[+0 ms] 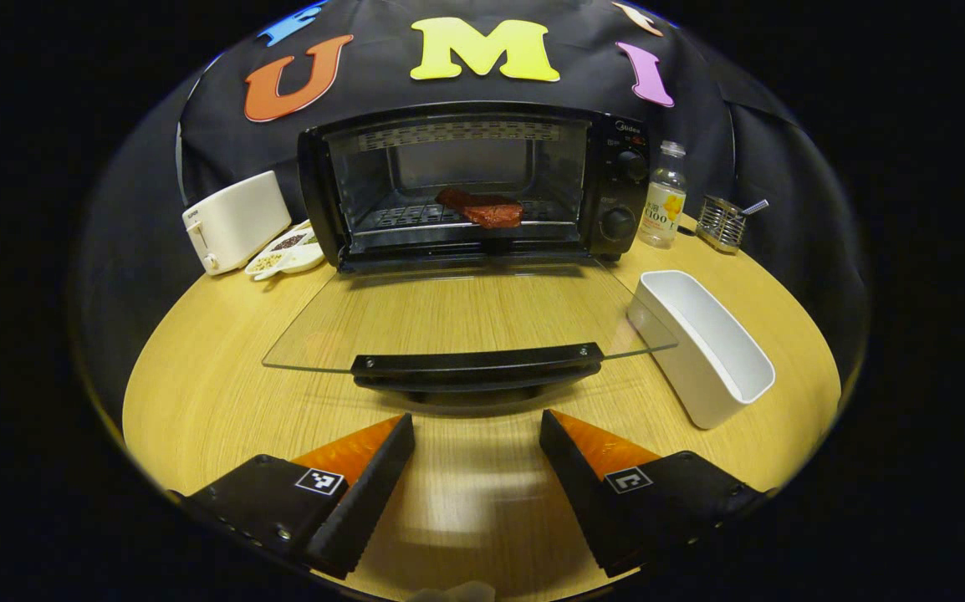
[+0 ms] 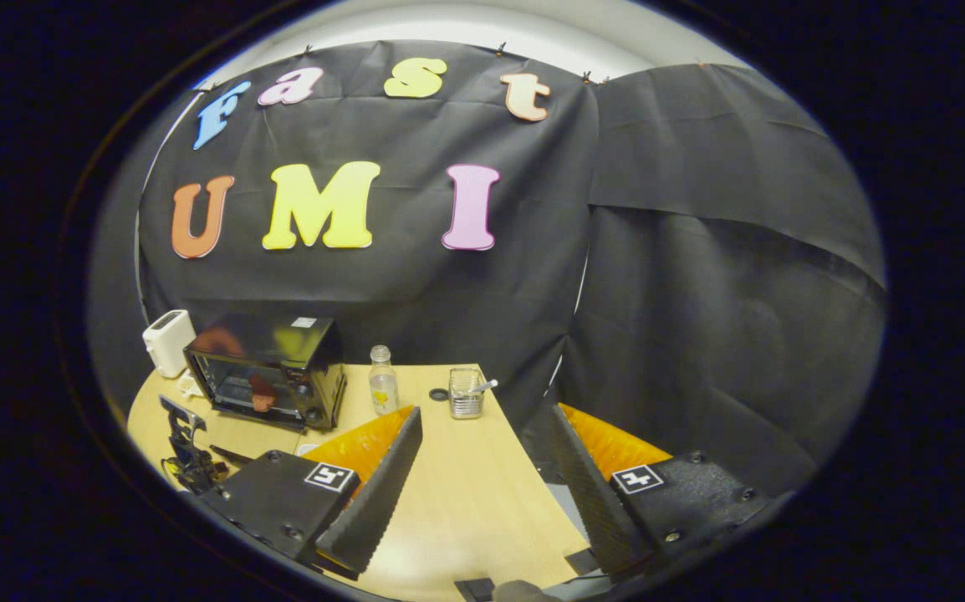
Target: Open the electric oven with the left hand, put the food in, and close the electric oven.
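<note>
Left gripper (image 1: 477, 456): fingers are held wide apart over the wooden table (image 1: 198, 393); nothing is clamped between them, and the tips are seen just short of the door handle, not touching it.
Door handle (image 1: 477, 366): a dark bar is seen with its long axis running side to side across the left gripper view, fixed to the free edge of the glass door.
Glass door (image 1: 466, 313): folded fully down and lying roughly flat above the table, its free edge is pointed toward the left gripper; the wood grain is seen through it.
Electric oven (image 1: 474, 180): stood at the back of the table, its open mouth is faced toward the camera; its long axis runs side to side, and its knobs are set at the right end.
Food (image 1: 481, 209): a reddish-brown piece is laid on the wire rack inside the oven, long axis running side to side.
Surroundings: a white toaster (image 1: 234, 221) and a divided dish (image 1: 288, 251) are placed left of the oven; a bottle (image 1: 664, 196) and a wire holder (image 1: 722, 223) to its right; a white trough-shaped container (image 1: 704, 347) lies beside the door's right edge.
Right gripper (image 2: 482, 443): fingers are held apart and empty, raised well back from the oven (image 2: 269, 368), over the table's near edge (image 2: 466, 502).
</note>
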`<control>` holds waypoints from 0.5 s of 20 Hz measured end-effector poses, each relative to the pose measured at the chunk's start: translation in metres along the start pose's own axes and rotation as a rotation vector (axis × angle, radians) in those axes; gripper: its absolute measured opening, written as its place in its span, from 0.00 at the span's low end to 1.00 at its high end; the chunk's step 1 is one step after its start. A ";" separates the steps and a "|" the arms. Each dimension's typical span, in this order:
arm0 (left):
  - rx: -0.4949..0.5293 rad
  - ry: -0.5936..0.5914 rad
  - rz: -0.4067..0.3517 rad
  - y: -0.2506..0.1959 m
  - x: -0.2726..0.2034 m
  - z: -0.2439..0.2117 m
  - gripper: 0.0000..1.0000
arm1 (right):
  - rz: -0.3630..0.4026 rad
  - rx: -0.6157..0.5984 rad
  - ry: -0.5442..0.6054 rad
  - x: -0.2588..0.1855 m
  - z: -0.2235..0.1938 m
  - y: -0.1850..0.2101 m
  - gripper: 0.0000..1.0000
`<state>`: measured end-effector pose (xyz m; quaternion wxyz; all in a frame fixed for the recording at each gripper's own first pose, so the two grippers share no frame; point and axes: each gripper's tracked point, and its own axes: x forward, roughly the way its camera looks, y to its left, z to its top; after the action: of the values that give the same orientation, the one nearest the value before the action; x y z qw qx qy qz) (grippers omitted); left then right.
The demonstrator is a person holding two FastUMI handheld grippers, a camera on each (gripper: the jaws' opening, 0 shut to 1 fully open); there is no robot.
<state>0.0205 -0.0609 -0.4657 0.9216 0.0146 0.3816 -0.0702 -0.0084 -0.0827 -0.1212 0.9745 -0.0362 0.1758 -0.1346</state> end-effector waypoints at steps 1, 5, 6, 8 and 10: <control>0.001 -0.004 0.003 0.000 0.004 0.004 0.97 | -0.001 -0.001 0.001 -0.002 0.001 0.000 0.97; -0.036 0.016 -0.007 -0.001 0.005 0.005 0.97 | -0.007 0.021 0.013 -0.003 -0.001 -0.001 0.97; -0.032 0.016 -0.010 0.000 0.005 0.006 0.98 | -0.006 0.026 0.016 -0.003 -0.002 0.001 0.97; -0.026 0.019 -0.017 0.000 0.002 0.010 0.98 | -0.009 0.022 0.023 -0.001 -0.007 0.000 0.97; -0.025 0.015 -0.021 0.001 -0.002 0.018 0.98 | -0.012 0.027 0.032 0.002 -0.010 -0.001 0.97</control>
<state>0.0316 -0.0613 -0.4516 0.9179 -0.0005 0.3895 -0.0752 -0.0101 -0.0840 -0.1308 0.9712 -0.0220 0.1891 -0.1433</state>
